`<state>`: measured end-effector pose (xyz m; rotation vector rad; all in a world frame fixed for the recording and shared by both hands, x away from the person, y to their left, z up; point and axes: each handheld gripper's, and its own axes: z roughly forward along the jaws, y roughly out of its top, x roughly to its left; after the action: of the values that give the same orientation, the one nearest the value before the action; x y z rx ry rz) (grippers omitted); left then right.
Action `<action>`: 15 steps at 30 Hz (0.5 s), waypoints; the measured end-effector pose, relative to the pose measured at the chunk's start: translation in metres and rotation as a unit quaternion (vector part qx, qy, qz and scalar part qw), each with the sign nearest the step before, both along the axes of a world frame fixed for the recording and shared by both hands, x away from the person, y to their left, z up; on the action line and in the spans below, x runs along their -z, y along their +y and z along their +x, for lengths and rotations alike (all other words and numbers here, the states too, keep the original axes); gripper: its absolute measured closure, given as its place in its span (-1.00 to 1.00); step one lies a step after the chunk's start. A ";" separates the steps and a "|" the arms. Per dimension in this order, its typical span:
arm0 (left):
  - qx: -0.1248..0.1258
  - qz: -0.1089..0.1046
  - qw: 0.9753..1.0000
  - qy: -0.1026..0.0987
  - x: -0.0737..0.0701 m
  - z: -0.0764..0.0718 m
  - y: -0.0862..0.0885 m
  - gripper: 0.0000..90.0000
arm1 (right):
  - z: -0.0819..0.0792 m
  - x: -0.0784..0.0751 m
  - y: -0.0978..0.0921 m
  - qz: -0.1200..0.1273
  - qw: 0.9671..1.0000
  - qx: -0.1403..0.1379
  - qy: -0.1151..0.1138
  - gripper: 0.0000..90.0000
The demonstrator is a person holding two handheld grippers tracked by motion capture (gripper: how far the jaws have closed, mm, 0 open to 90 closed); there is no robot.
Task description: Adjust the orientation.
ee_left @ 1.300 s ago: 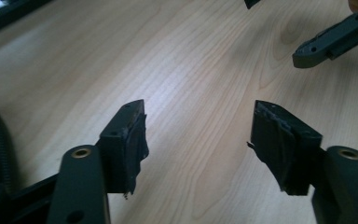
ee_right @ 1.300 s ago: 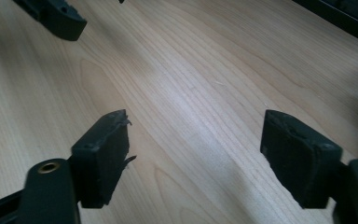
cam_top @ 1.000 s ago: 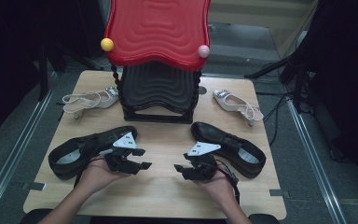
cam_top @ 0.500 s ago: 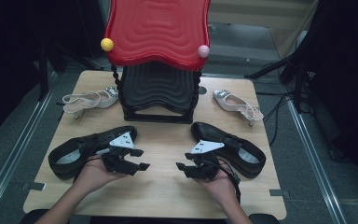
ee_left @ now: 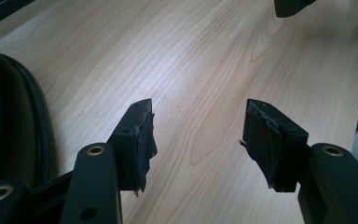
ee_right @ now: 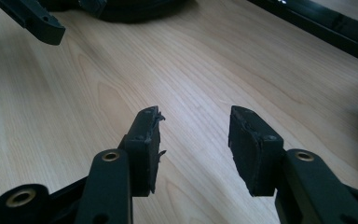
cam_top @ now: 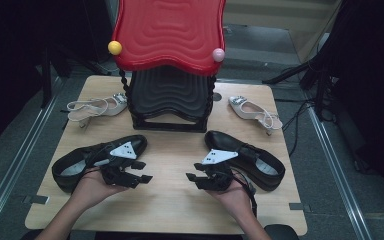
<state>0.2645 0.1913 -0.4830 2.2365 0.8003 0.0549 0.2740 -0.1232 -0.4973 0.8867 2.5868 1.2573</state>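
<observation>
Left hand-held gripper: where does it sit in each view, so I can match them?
High view: left hand-held gripper lower left, beside the black shoe.
Left gripper view: its jaws rise from the bottom, open.
Right gripper view: top-left corner, farther off.
Shared landmark: the light wooden table under it.
</observation>
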 end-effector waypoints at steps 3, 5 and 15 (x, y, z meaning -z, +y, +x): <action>-0.010 0.002 1.000 -0.002 -0.003 -0.002 0.008 -0.05 | 0.001 -0.001 0.001 0.003 1.000 -0.002 0.004 0.26; -0.014 0.002 1.000 -0.001 -0.006 -0.003 0.013 -0.04 | 0.003 -0.002 0.004 -0.013 1.000 -0.004 0.009 0.25; -0.032 0.018 0.999 0.005 -0.015 -0.009 0.035 -0.02 | 0.008 -0.004 0.009 -0.019 1.000 -0.015 0.007 0.21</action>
<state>0.2551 0.2268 -0.4683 2.2472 0.8820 0.0889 0.2822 -0.1144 -0.4936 0.8572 2.6354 1.2079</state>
